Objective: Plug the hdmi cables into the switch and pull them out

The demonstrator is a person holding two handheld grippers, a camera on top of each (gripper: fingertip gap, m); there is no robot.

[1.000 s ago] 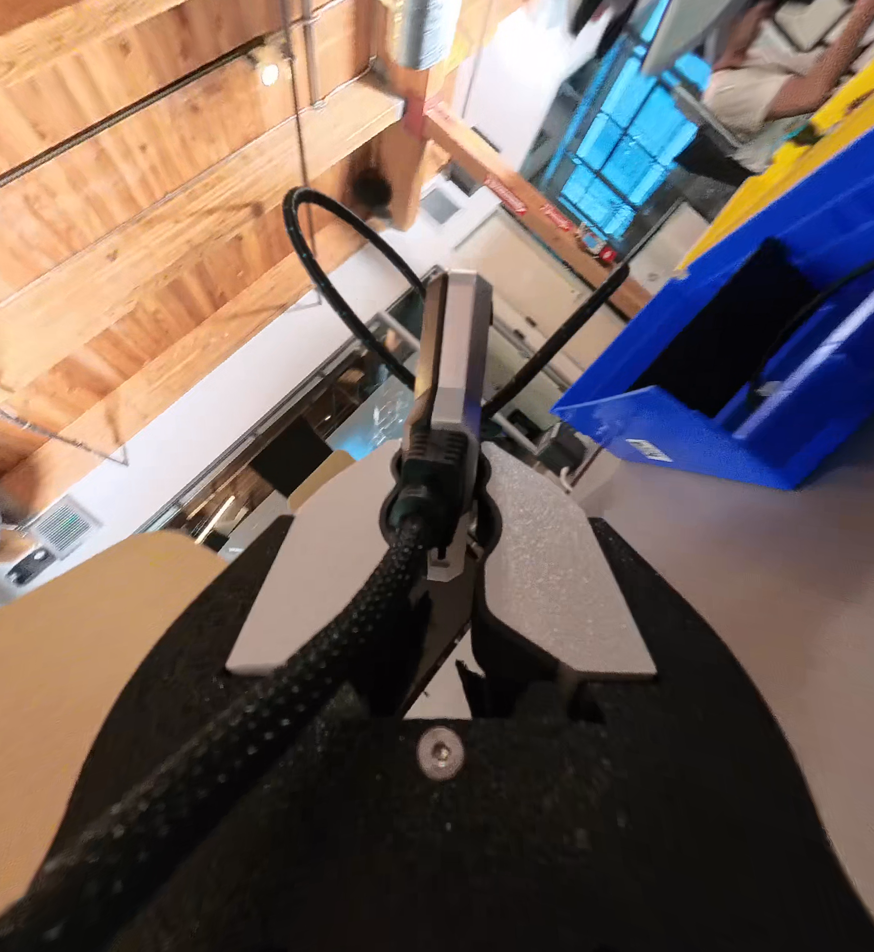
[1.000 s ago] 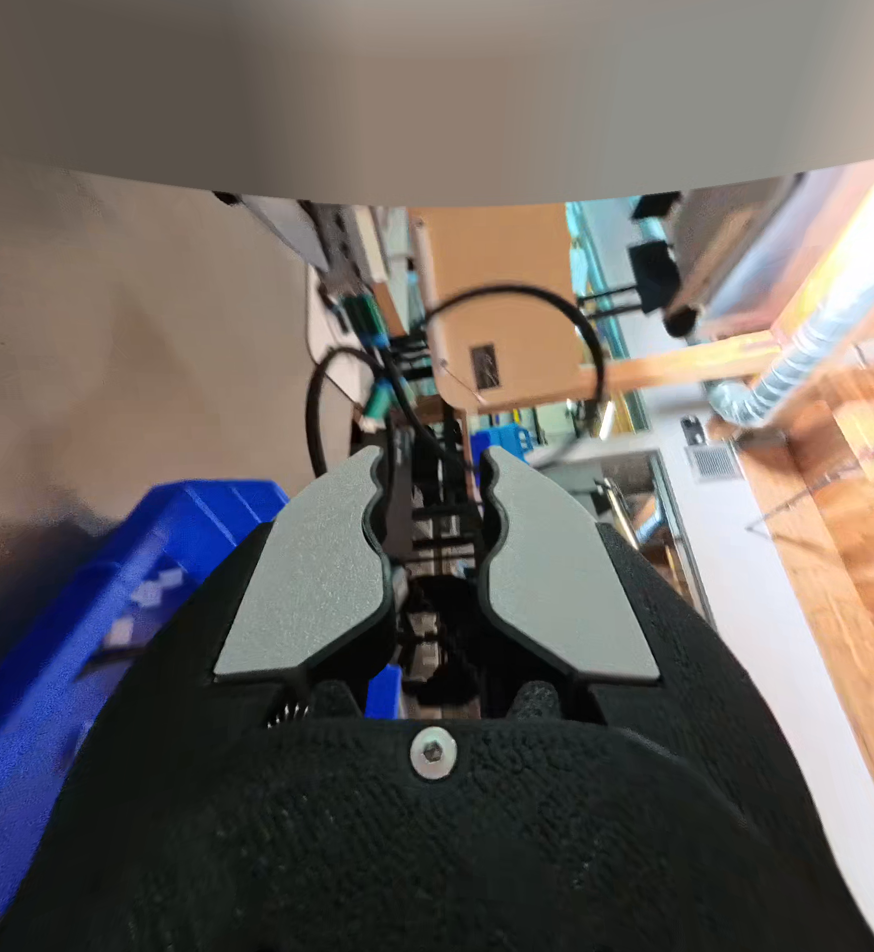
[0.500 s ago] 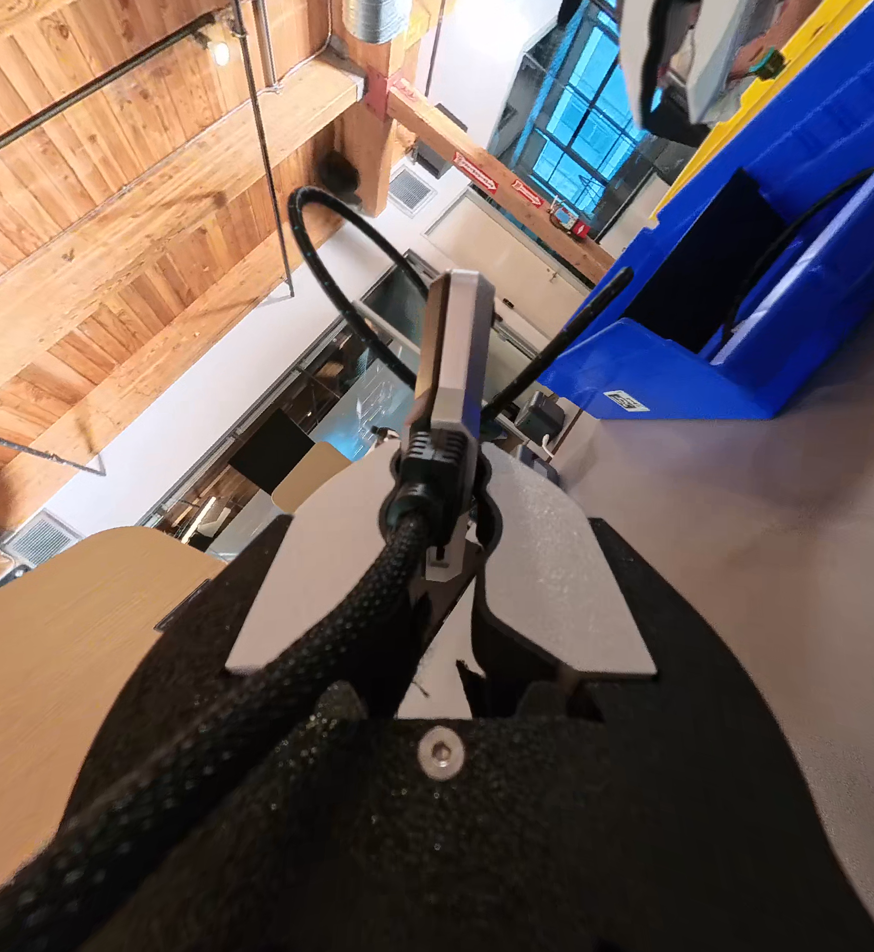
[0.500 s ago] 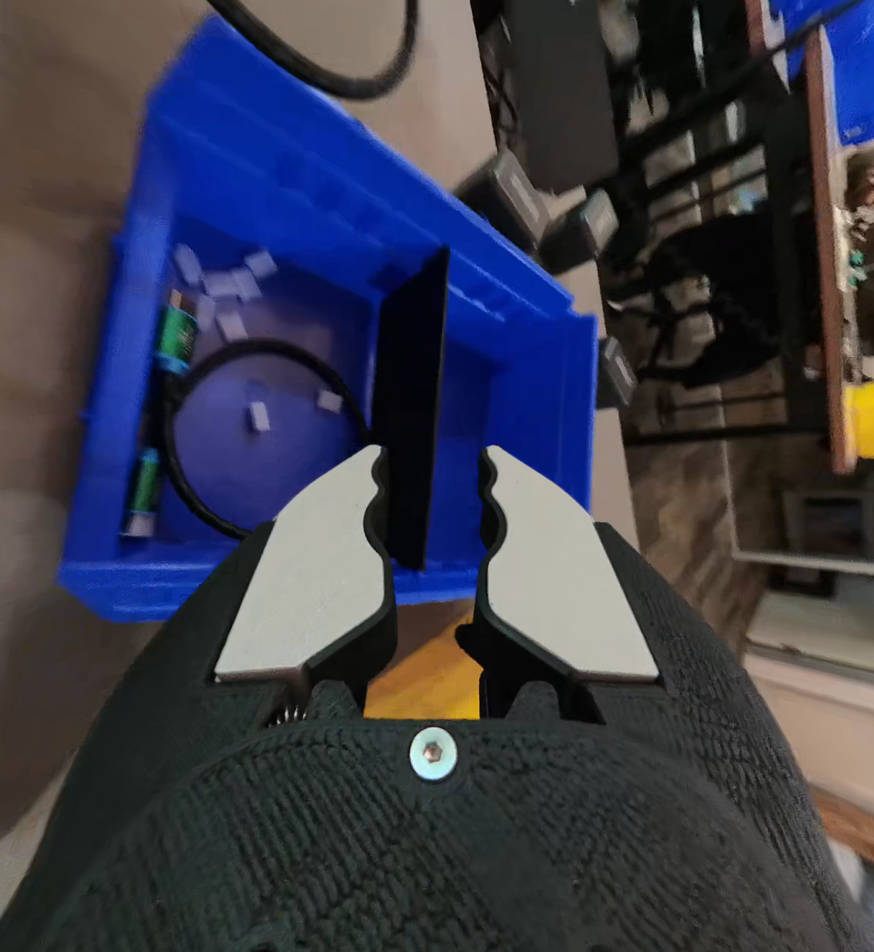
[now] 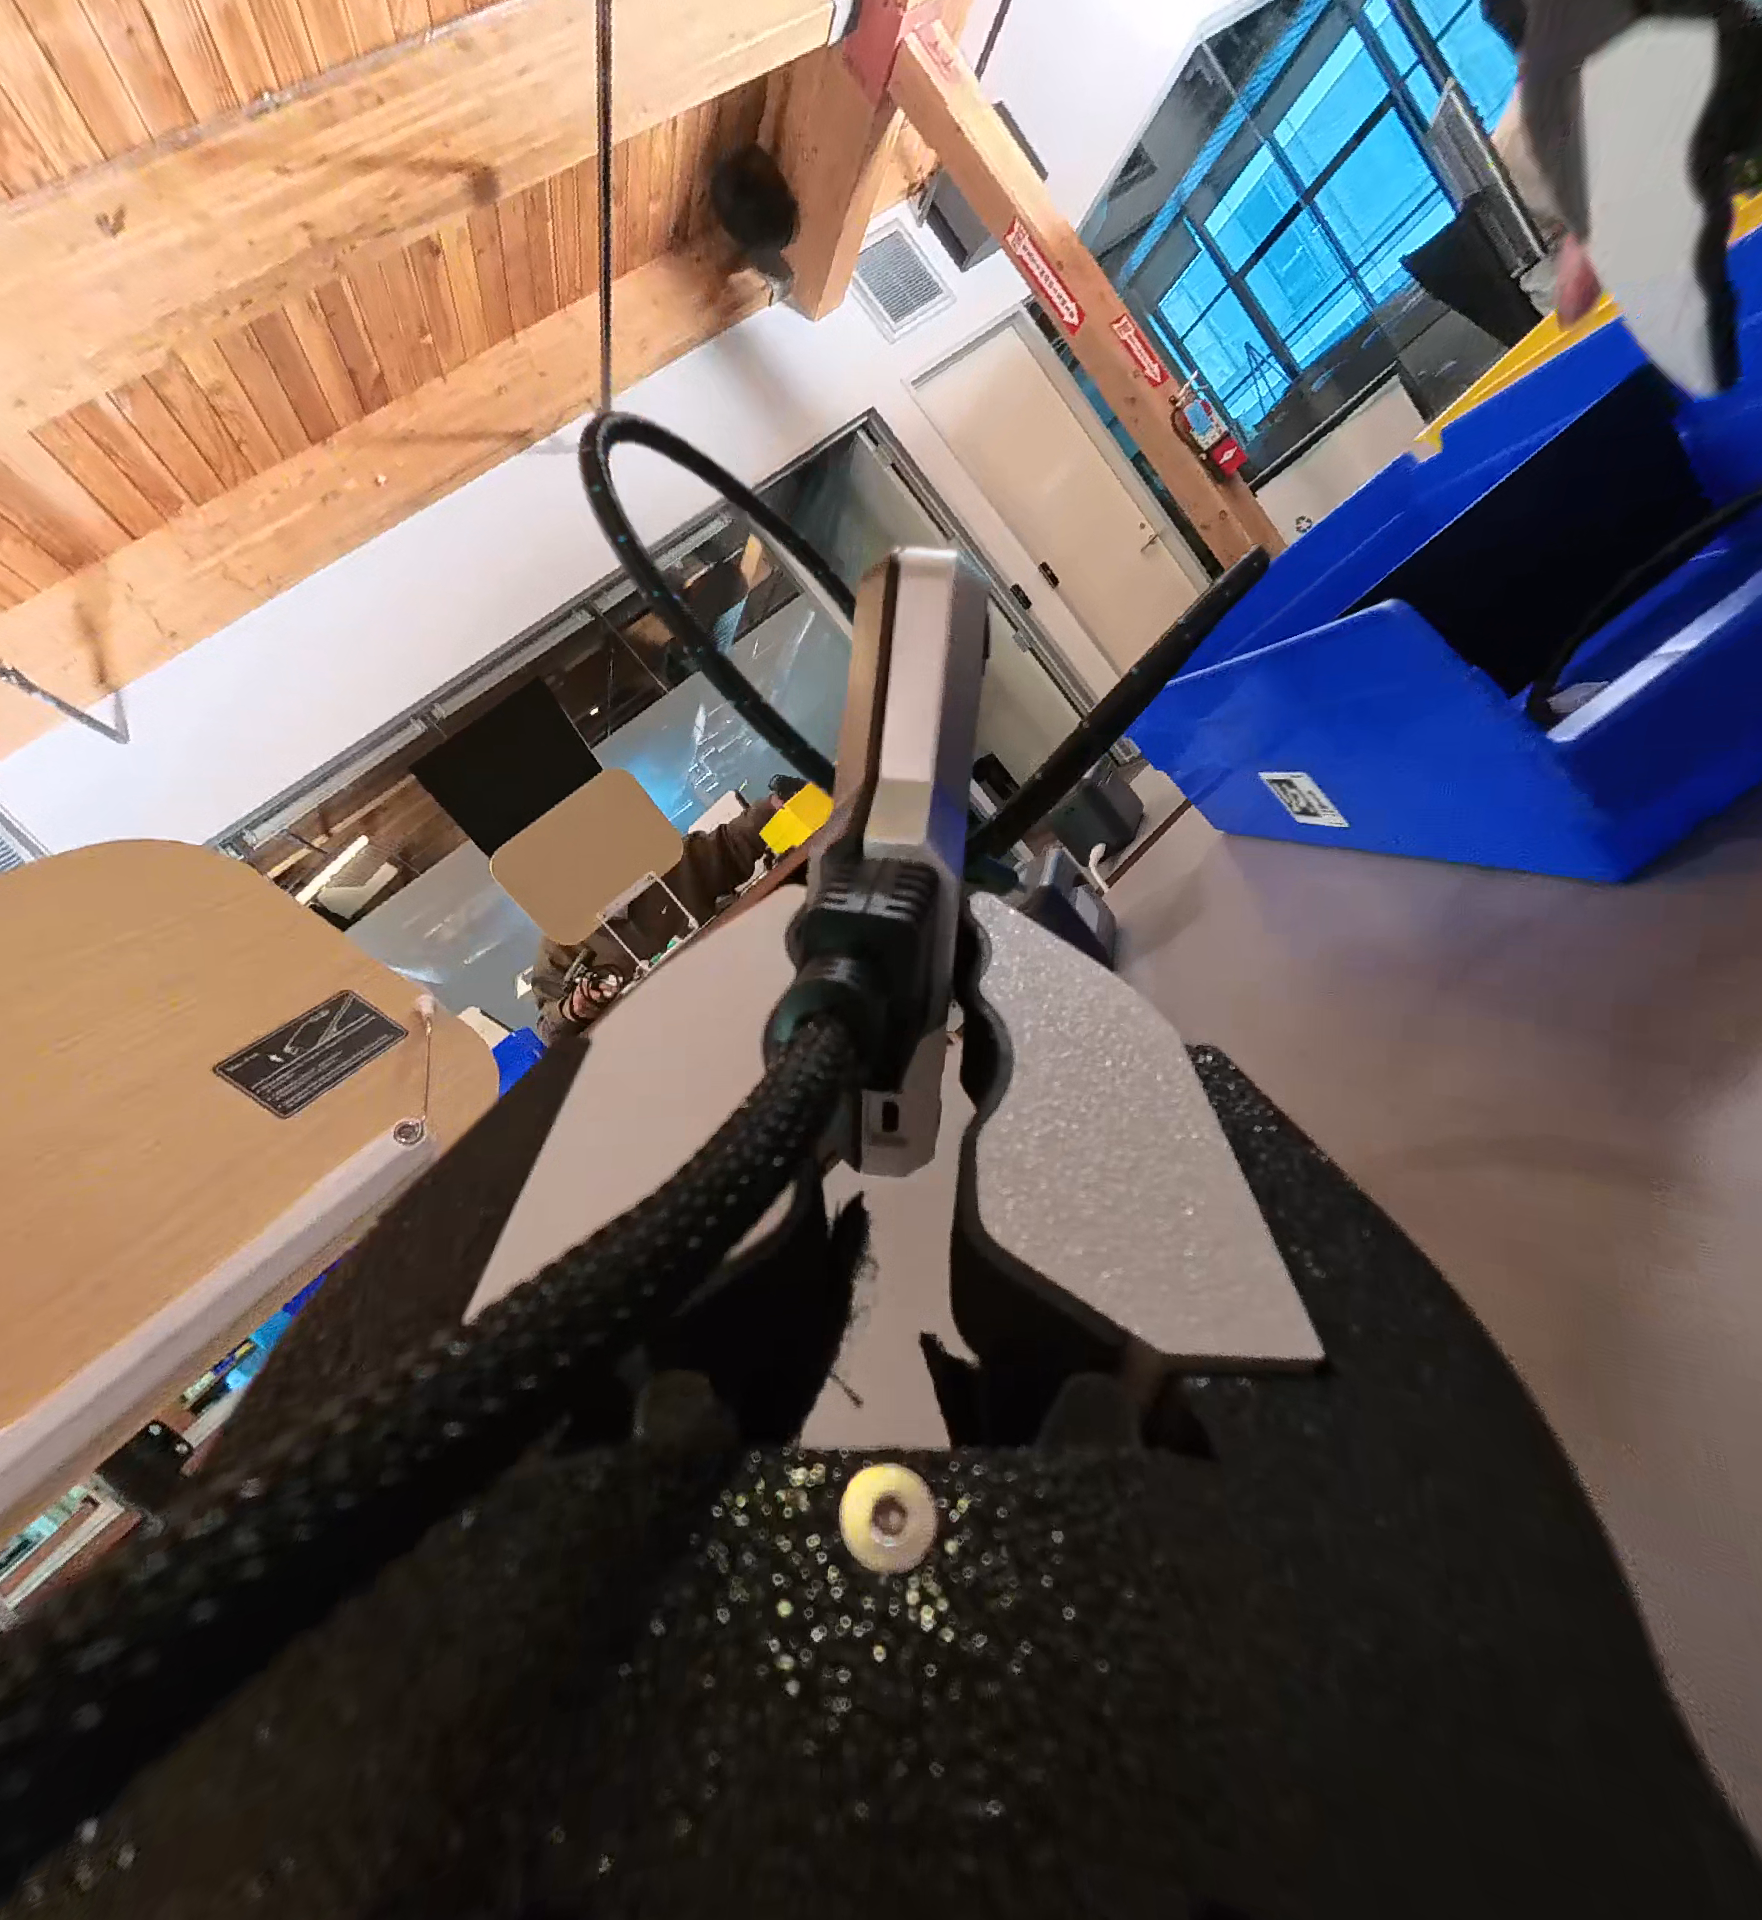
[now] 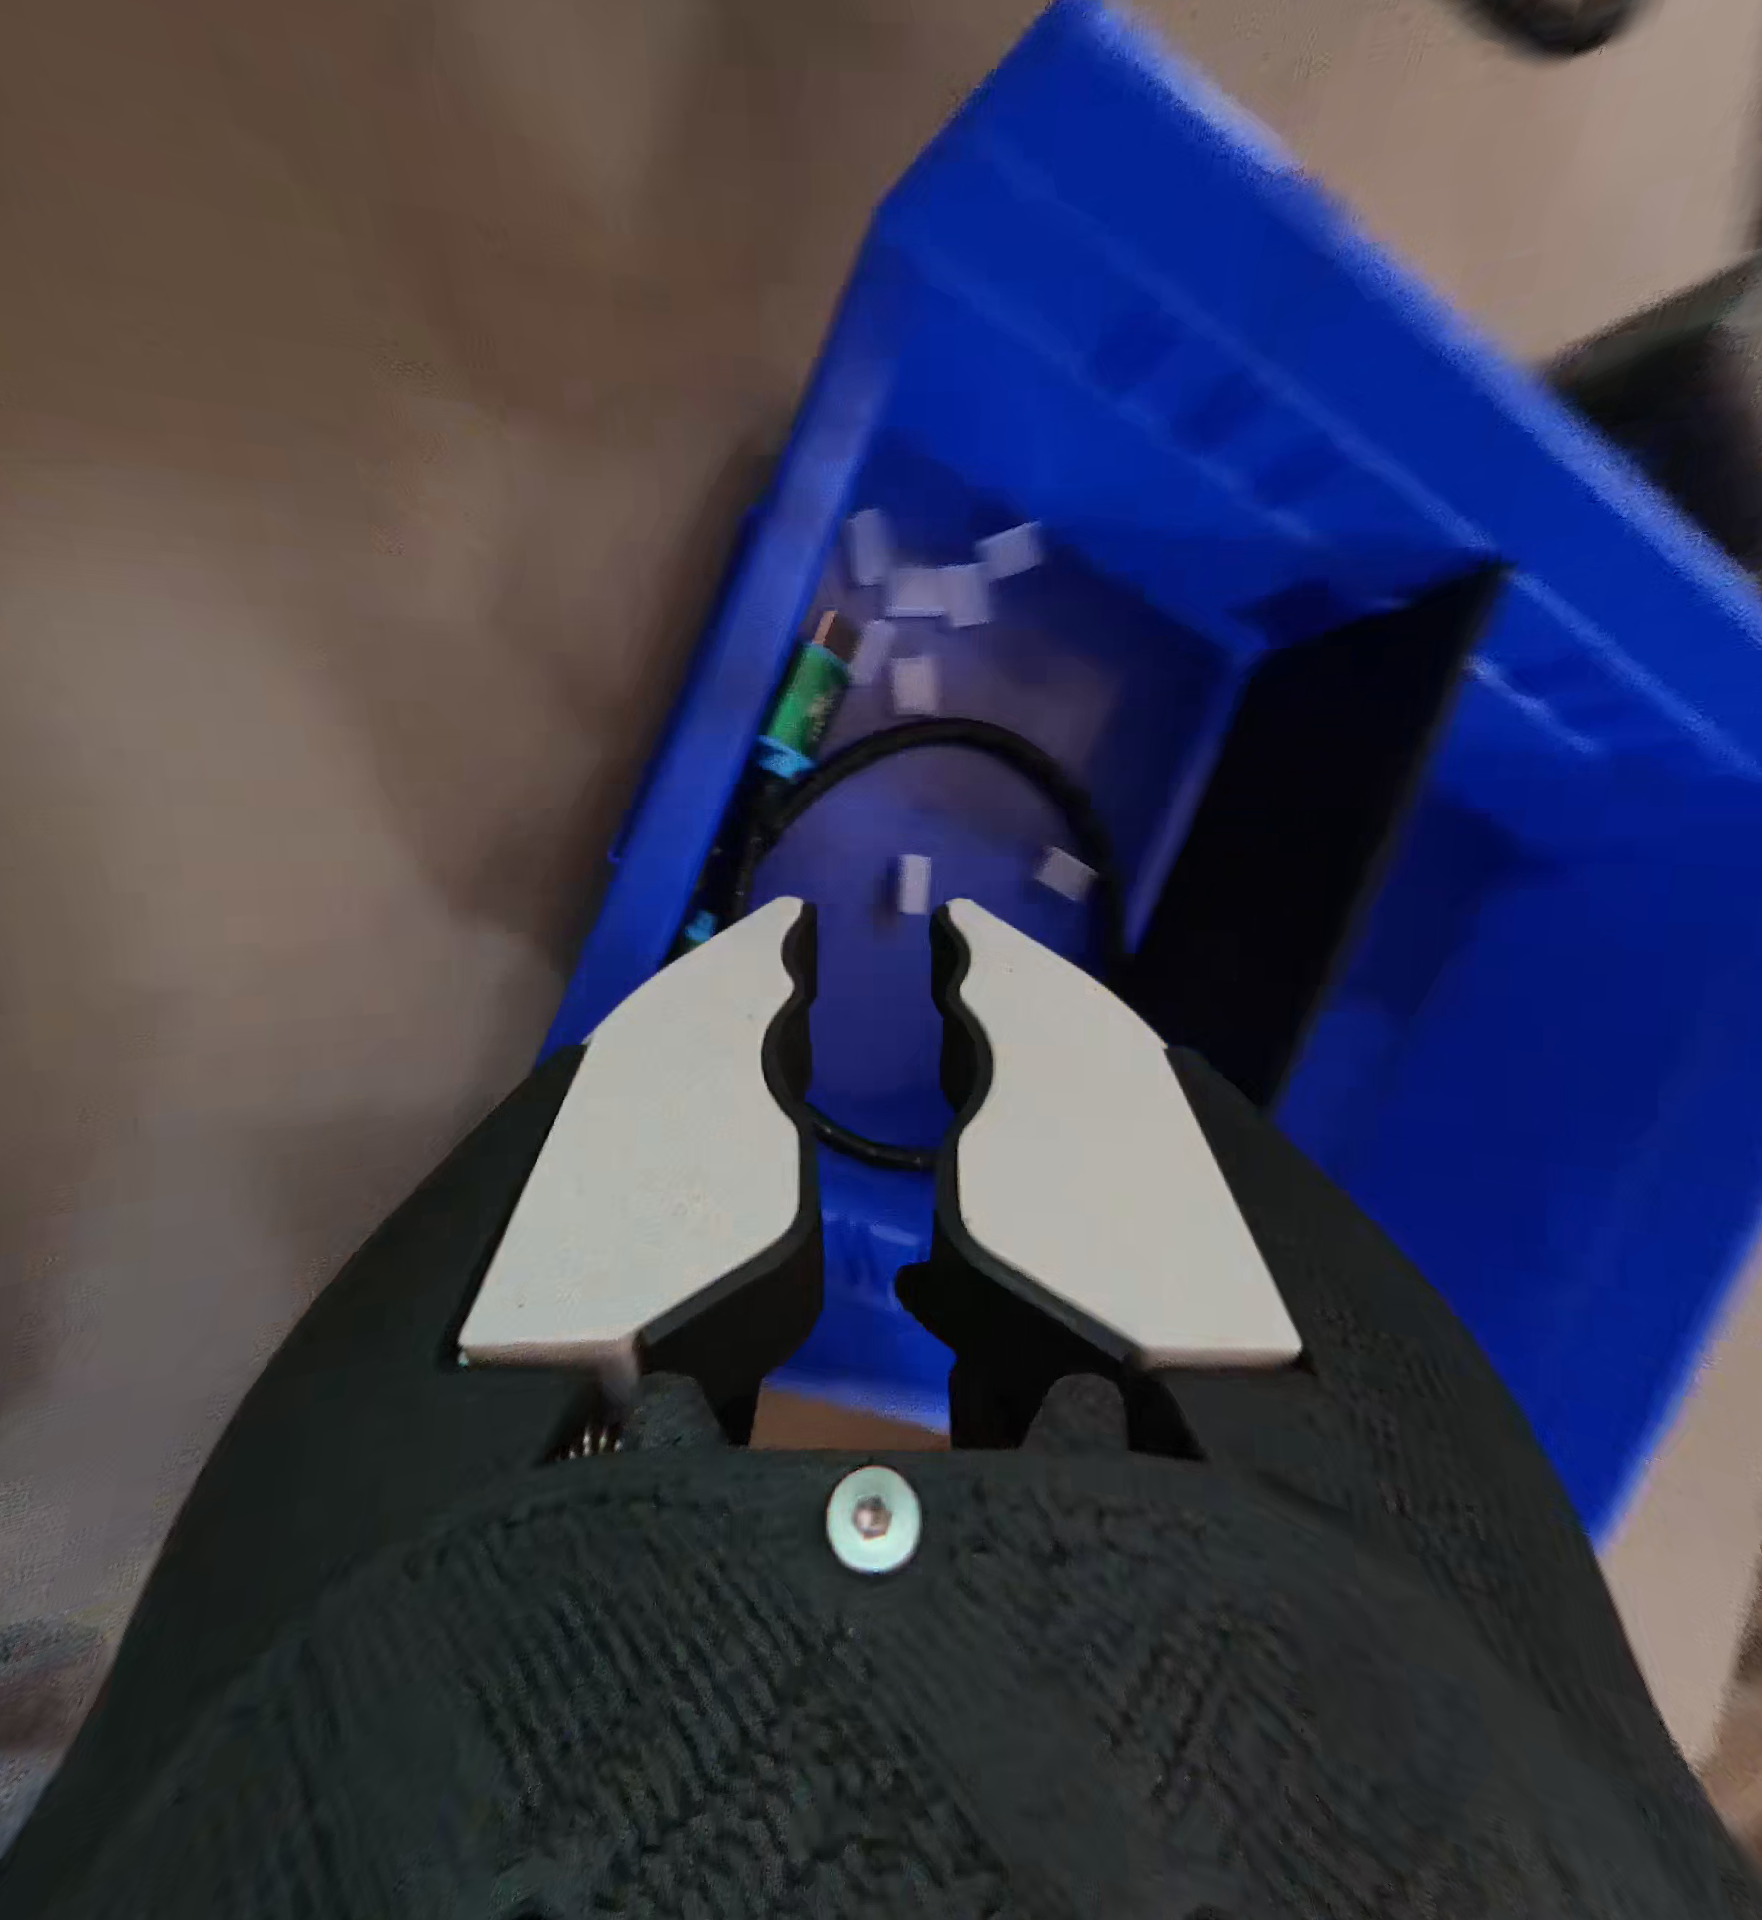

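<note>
Left gripper (image 5: 918, 935) clenched on a slim silver adapter block (image 5: 908, 707), standing on edge between the grey fingers (image 5: 1095, 1122) and jutting well past their tips. Plugged into its near end, a black connector with a thick braided black cable (image 5: 648, 1226) trailing back over the left finger toward the lens. Behind the block, a thinner black cable (image 5: 669, 582) arcing up in a loop and dropping toward a blue bin (image 5: 1396, 748) on the grey tabletop (image 5: 1531, 1091). Left pad hidden behind connector and braid, so contact on that side impossible to confirm; right pad flush against the block.

Right gripper (image 6: 872, 914) released, jaws parted with nothing between them, poised over the blue bin (image 6: 1220, 343). Down inside: a coiled black cable (image 6: 970, 743), a green-bodied plug (image 6: 809, 696) against the left wall, scattered small pale pieces (image 6: 913, 883), and a black divider (image 6: 1303, 831). Same gripper also visible far off at the top right of the left view (image 5: 1677, 208), cut off by the frame edge.

Right view heavily smeared; small pieces too blurred to identify.

Against half a second ago: right gripper now nearer the bin, tips over the cable coil rather than straddling the divider; left grip unchanged, background tilted a little.
</note>
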